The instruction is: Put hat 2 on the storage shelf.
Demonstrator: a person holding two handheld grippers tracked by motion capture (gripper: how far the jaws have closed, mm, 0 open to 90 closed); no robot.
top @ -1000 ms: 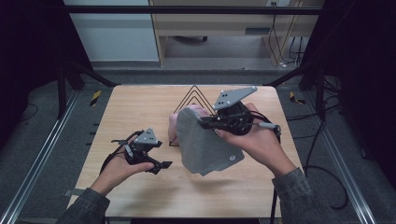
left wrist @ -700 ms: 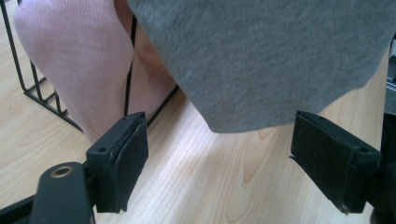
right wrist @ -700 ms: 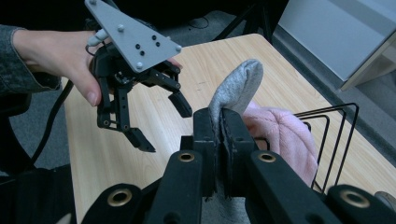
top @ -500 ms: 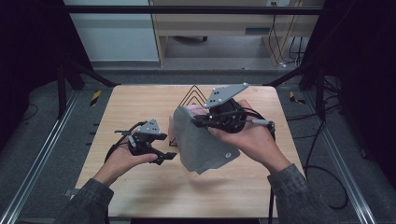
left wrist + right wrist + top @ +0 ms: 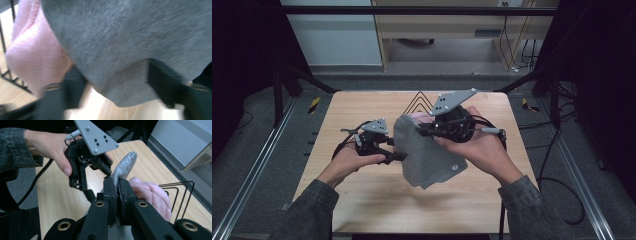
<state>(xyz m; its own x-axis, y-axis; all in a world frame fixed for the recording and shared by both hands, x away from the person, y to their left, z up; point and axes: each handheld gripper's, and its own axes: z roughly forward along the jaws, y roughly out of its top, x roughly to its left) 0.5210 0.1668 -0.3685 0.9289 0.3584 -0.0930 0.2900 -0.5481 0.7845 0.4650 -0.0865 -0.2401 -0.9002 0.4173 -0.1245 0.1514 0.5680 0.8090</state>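
Note:
A grey knit cloth (image 5: 427,157) with a small white round mark hangs above the table. My right gripper (image 5: 419,130) is shut on its top edge; in the right gripper view the fabric is pinched between the jaws (image 5: 117,183). A pink knit piece (image 5: 419,117) bunches just behind that grip, and I cannot tell whether it is pinched too. My left gripper (image 5: 398,155) sits at the cloth's left edge. Its jaws have just been closing, and a fold of the grey cloth (image 5: 120,62) hangs between them with the pads (image 5: 160,82) still apart.
A black wire rack (image 5: 419,100) stands at the table's far middle, just behind the cloth. Bare wooden tabletop (image 5: 362,200) lies in front of and beside both hands. Metal frame rails run along the table's left and right sides.
My left gripper has moved right and up to the cloth's left edge, and its jaws have narrowed around a fold. The right gripper has kept the cloth in about the same place.

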